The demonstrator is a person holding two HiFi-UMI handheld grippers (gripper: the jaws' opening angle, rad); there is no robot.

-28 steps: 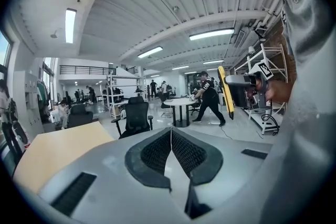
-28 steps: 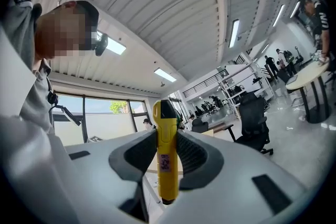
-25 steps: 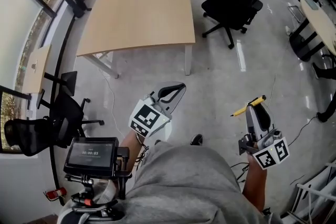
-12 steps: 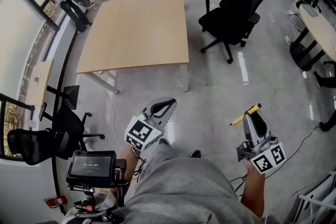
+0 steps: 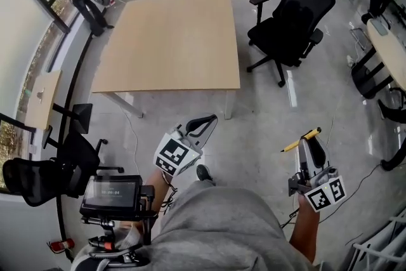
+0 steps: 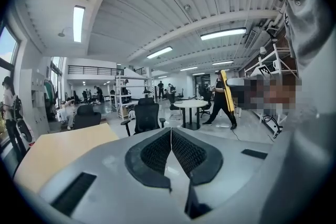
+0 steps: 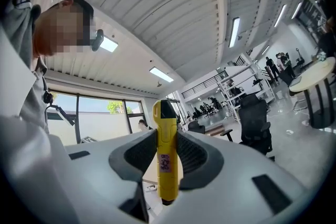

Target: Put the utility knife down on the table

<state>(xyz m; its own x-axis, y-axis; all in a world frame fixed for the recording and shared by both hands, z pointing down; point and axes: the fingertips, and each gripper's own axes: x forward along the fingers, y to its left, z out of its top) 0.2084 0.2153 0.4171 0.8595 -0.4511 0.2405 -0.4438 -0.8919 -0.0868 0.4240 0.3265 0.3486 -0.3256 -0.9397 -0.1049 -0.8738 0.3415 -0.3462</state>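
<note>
**A:** Two things worry me. The right gripper (image 5: 309, 140) has its jaws closed on the yellow plastic utility knife (image 7: 167, 165), but only across the middle of the handle. The knife lies crosswise to the jaws and sticks out on both sides of them.

**B:** So could it pivot?

**A:** I think so. With one narrow band of contact, a quick swing or a tilt of the wrist could let it turn or slide through the pads. I cannot tell whether the blade is out, so I treat the thin end as sharp.

**B:** And the second?

**A:** The pale rectangular wooden table (image 5: 171, 35) is well ahead of that gripper and off to its left. Only the grey polished floor (image 5: 266, 117) is beneath the jaws. If they open now, the knife drops to the floor, not onto the tabletop.

**B:** Is anything in the way?

**A:** A black office chair (image 5: 288, 16) stands ahead of the right gripper, just beside the table's near corner. A straight reach could clip its arm or base.

**B:** Does the other hand help?

**A:** No. The left gripper (image 6: 171, 139) is empty, with its jaws pressed together, and it sits well apart from the knife, so it cannot catch a slip.
</note>
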